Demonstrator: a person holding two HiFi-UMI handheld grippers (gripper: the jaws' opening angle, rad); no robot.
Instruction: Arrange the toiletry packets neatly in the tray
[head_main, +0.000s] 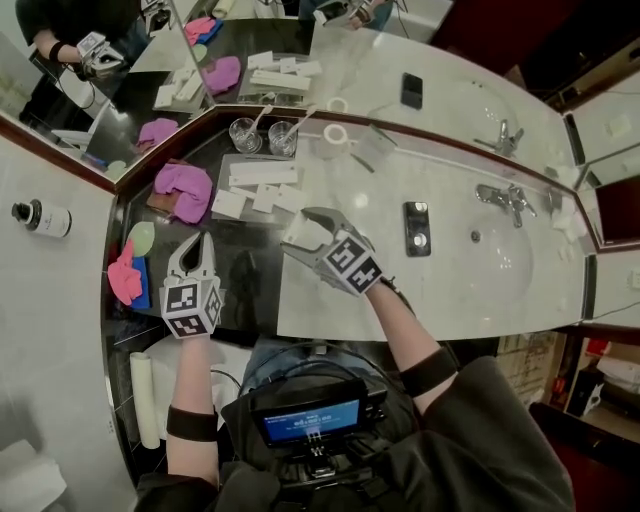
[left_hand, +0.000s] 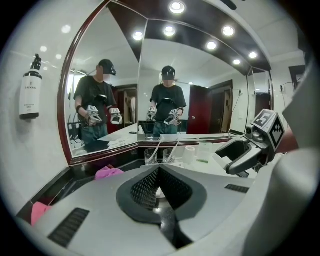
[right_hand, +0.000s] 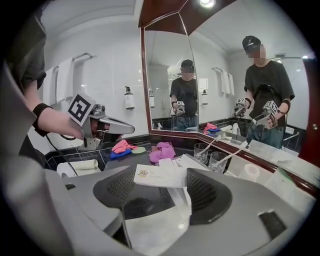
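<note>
A grey tray (head_main: 226, 162) lies on the dark counter under the mirror, holding several white toiletry packets (head_main: 262, 176). In front of that tray my right gripper (head_main: 304, 230) hovers over the counter, its jaws set wide and shut on another white packet (right_hand: 161, 176) that lies crosswise between the pads. This held packet (head_main: 295, 236) carries a small printed logo. My left gripper (head_main: 199, 241) is shut and empty, raised over the black counter left of the right one. In the left gripper view its jaws (left_hand: 159, 173) meet, with the right gripper (left_hand: 226, 161) off to the right.
Two glasses (head_main: 245, 133) (head_main: 282, 137) stand behind the tray. A pink cloth (head_main: 185, 190) sits left of it, and more pink and blue cloths (head_main: 124, 278) lie at the counter's left end. A black phone (head_main: 416, 228), a faucet (head_main: 503, 197) and the basin (head_main: 500, 262) are to the right.
</note>
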